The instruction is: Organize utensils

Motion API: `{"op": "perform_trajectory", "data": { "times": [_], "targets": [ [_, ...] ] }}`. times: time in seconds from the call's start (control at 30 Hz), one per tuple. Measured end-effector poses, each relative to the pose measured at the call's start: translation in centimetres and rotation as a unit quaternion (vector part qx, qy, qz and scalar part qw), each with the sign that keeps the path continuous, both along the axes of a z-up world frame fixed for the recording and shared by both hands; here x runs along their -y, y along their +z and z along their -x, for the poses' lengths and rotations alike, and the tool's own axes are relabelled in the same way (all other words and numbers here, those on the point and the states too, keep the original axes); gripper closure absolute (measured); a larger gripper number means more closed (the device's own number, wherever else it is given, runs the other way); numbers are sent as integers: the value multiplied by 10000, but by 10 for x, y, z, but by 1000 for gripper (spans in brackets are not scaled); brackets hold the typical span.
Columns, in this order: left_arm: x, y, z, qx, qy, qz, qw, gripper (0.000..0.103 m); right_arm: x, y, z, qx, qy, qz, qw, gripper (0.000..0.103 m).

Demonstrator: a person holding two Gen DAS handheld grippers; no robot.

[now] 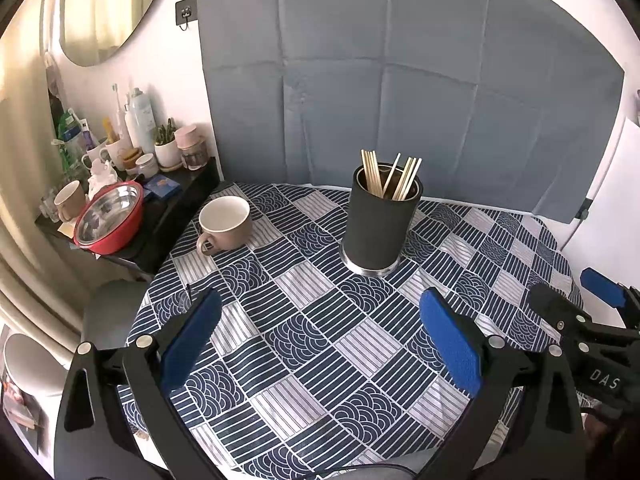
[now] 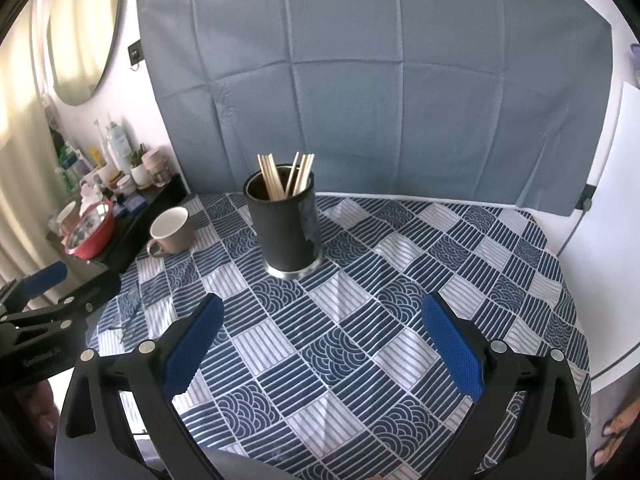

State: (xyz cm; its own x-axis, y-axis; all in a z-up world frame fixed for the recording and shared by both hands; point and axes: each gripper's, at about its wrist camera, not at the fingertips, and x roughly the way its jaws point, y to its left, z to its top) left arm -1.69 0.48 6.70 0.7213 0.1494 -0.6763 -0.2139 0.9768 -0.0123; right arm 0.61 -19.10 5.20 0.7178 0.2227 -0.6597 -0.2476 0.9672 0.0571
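Black holder (image 1: pixel 378 224) hides chopsticks' (image 1: pixel 390 176) lower halves – left gripper (image 1: pixel 320 344), right gripper (image 2: pixel 322 344) gape empty.

Standing on the tablecloth (image 1: pixel 320 340): one black holder (image 1: pixel 378 226), one mug (image 1: pixel 225 222), roughly ten chopsticks (image 1: pixel 390 176), count uncertain.

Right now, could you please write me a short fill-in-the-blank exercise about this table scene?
1. The chopsticks stand upright inside the black ____.
2. The beige mug on the tablecloth is ____ inside.
3. The left gripper and the right gripper are both ____.

Missing words: holder; empty; open
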Motion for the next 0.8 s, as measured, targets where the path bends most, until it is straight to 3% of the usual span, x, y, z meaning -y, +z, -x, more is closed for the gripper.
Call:
{"op": "perform_trajectory", "data": {
  "times": [0.8],
  "targets": [
    [-7, -2, -1, -5, -39, -22, 10000, 6, -2, -3, 1, -67, 88, -58, 9999, 8]
  ]
}}
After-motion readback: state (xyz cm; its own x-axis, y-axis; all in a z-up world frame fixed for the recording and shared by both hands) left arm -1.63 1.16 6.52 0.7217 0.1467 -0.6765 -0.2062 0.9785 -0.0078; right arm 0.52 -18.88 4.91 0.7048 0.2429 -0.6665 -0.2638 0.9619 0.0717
